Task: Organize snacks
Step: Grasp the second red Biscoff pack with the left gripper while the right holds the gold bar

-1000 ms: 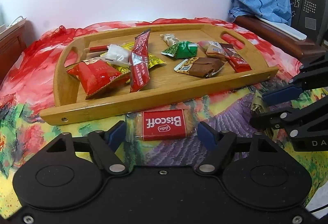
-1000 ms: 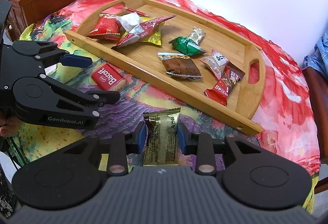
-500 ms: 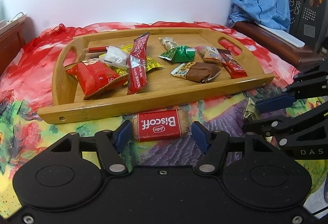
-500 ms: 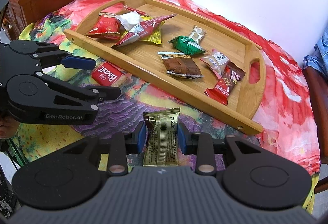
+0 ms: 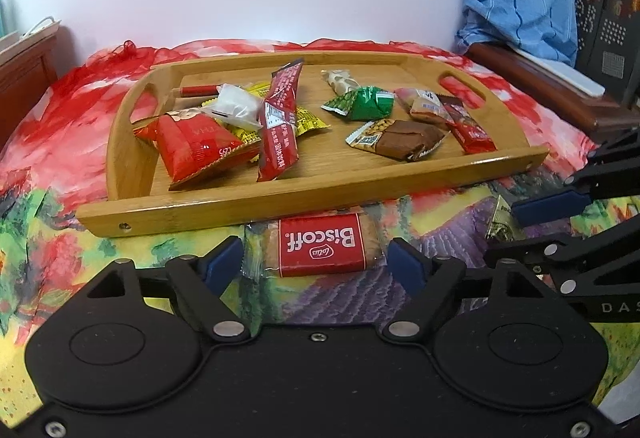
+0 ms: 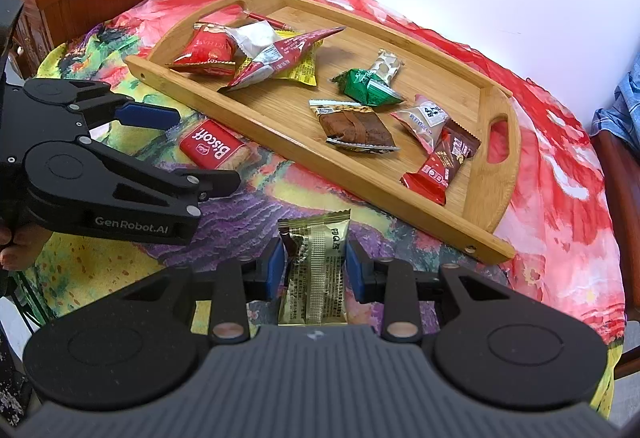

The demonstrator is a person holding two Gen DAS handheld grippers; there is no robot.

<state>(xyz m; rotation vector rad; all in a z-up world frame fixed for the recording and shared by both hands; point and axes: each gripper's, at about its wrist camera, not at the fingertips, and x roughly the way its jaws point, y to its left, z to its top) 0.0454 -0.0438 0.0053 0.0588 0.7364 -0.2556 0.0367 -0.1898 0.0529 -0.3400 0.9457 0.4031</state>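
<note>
Left gripper [image 5: 316,262]: jaws standing apart, bracketing the Biscoff packet [image 5: 322,245]; whether the pads are touching the wrapper ends is hard to tell.
Biscoff packet: lying on the floral cloth [image 5: 52,246], just beside the near rail of the wooden tray [image 5: 280,199].
Right gripper [image 6: 314,270]: pads pressing in on both sides of the gold snack packet [image 6: 314,270], clamping it.
Gold snack packet: sitting over the cloth, near the tray's front edge.
Tray: holding red, green, brown and yellow packets.
</note>
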